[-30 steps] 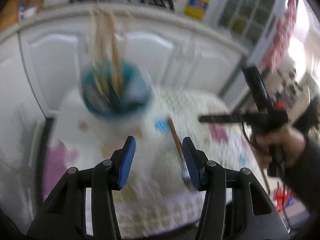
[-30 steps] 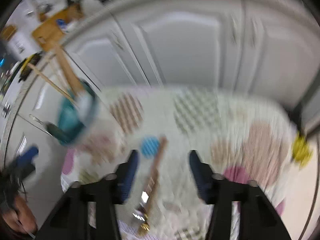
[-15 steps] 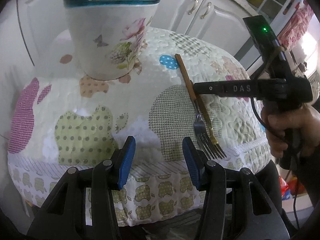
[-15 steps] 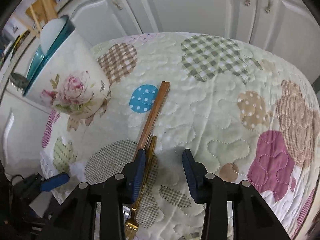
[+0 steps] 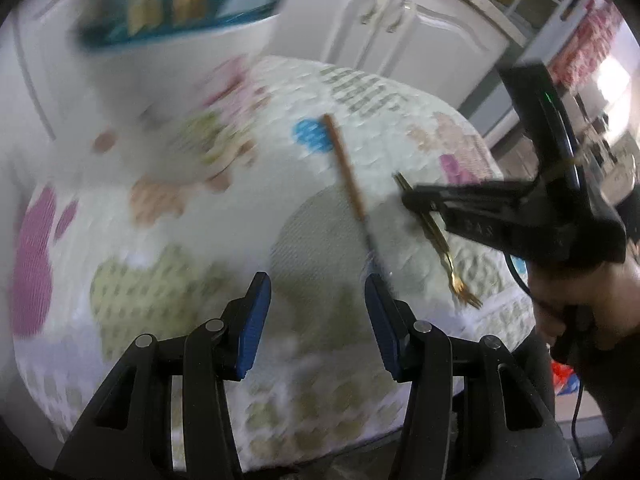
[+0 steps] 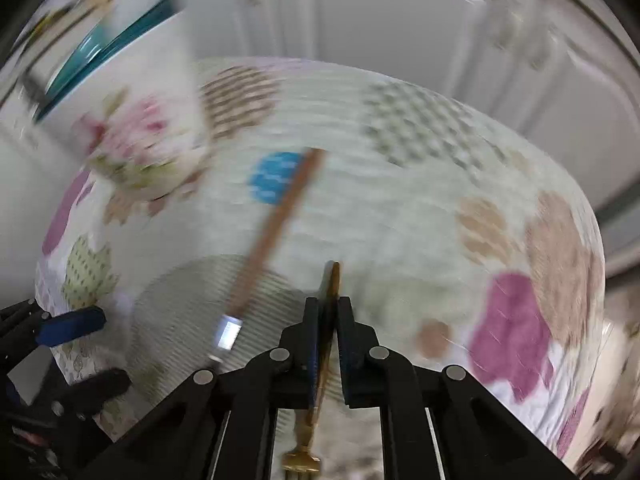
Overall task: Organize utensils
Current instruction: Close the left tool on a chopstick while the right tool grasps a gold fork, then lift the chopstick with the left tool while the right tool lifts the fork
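Right tool [image 6: 328, 316] had just clamped the gold fork [image 6: 330, 280] by its handle, likely bound for the floral holder [image 6: 136, 120]; left tool [image 5: 316, 316] hung unclenched.

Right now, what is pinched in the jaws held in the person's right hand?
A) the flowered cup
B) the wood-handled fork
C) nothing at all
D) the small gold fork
D: in the right wrist view the right gripper has its jaws closed on the gold fork, while the wood-handled fork lies free on the quilt beside it.
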